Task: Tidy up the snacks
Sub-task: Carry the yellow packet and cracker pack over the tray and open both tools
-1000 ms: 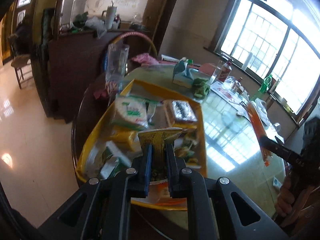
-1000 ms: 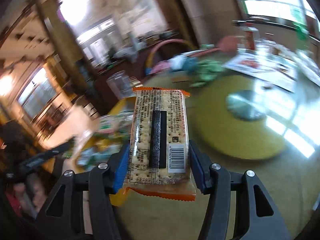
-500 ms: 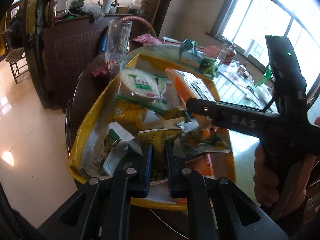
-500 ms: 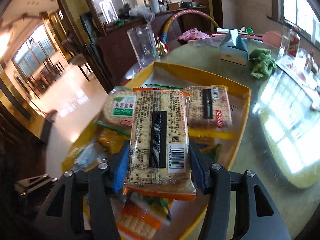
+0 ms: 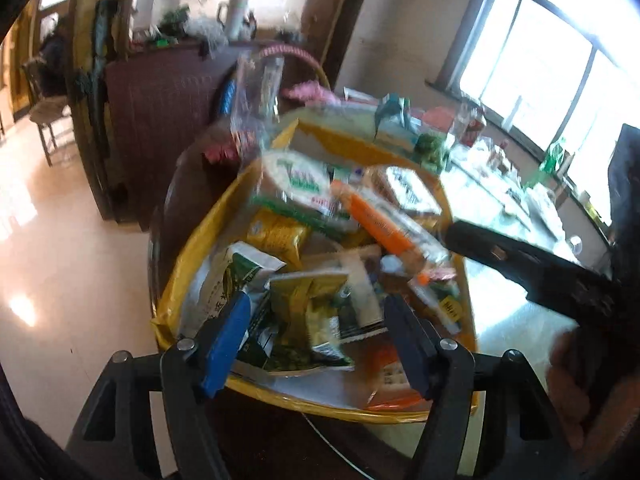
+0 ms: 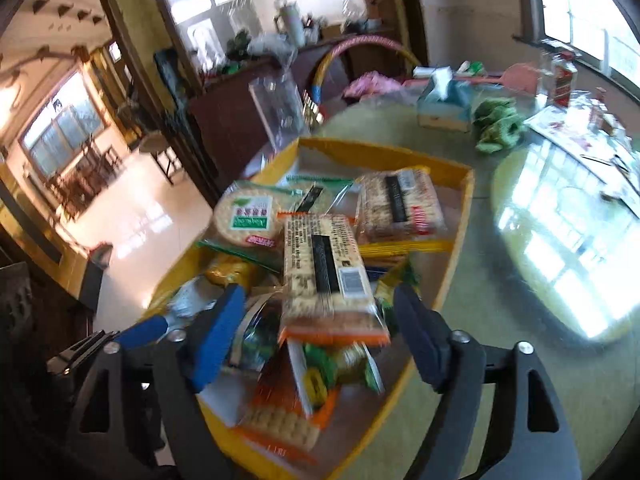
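Observation:
A yellow tray (image 5: 192,248) (image 6: 466,216) on the round table holds several snack packs. My left gripper (image 5: 316,316) is open over the tray's near end, and a green-yellow snack packet (image 5: 308,320) lies in the tray between its fingers. My right gripper (image 6: 320,316) is open above the tray. An orange-edged cracker pack (image 6: 328,276) lies on the pile just ahead of it, also seen edge-on in the left wrist view (image 5: 384,228). The right gripper's body (image 5: 540,272) shows at the right of the left wrist view.
A round biscuit pack (image 6: 248,212) and a second cracker pack (image 6: 400,204) lie at the tray's far end. A clear plastic container (image 6: 280,108), a tissue box (image 6: 442,106), a green cloth (image 6: 500,128) and bottles (image 6: 562,80) stand beyond. The table edge drops to the floor at left.
Both grippers have opened. The left one let go of the green-yellow packet and the right one let go of the cracker pack, which now lies on the pile in the tray.

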`<state>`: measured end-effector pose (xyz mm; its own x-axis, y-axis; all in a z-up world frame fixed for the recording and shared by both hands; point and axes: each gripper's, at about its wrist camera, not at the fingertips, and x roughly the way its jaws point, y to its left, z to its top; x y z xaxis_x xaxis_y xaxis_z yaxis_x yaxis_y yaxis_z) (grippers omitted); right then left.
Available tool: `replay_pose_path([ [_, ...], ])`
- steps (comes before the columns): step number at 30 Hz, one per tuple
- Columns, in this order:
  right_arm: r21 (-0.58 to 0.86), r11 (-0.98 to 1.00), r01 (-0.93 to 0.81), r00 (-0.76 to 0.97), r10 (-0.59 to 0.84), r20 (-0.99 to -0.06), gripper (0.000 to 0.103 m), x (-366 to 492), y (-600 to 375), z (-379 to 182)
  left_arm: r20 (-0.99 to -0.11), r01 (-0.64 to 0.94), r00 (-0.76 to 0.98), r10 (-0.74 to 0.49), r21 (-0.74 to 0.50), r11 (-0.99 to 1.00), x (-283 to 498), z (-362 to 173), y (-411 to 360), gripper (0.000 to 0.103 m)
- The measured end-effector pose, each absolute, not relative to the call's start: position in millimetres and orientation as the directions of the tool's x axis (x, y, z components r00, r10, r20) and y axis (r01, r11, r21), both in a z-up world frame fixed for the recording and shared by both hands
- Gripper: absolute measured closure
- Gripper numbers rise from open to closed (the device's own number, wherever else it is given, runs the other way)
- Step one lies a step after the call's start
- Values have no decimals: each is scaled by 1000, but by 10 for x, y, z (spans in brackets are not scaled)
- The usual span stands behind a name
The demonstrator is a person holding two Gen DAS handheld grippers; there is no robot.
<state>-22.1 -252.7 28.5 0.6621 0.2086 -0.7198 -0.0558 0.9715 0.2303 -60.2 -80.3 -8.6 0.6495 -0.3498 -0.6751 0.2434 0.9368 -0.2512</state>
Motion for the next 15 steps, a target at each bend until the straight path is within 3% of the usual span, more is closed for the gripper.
replay_pose_path([
  [2, 255, 966, -27, 689, 203, -696, 21, -459, -2598, 357, -637, 248, 689, -346, -241, 938, -710, 0, -829, 21],
  [8, 309, 948, 75, 736, 156, -658, 19, -1085, -2751, 291, -573, 204, 784, -238, -125, 971, -1070, 130, -974, 21],
  [12, 285, 958, 40, 725, 168, -668, 19, -1338, -2699, 279, -579, 205, 785, -218, -90, 975, -1199, 191, -965, 21],
  [15, 245, 968, 58, 732, 126, -669, 19, -1503, -2699, 339, -587, 188, 796, -149, 6, 982, -1258, 228, -972, 21],
])
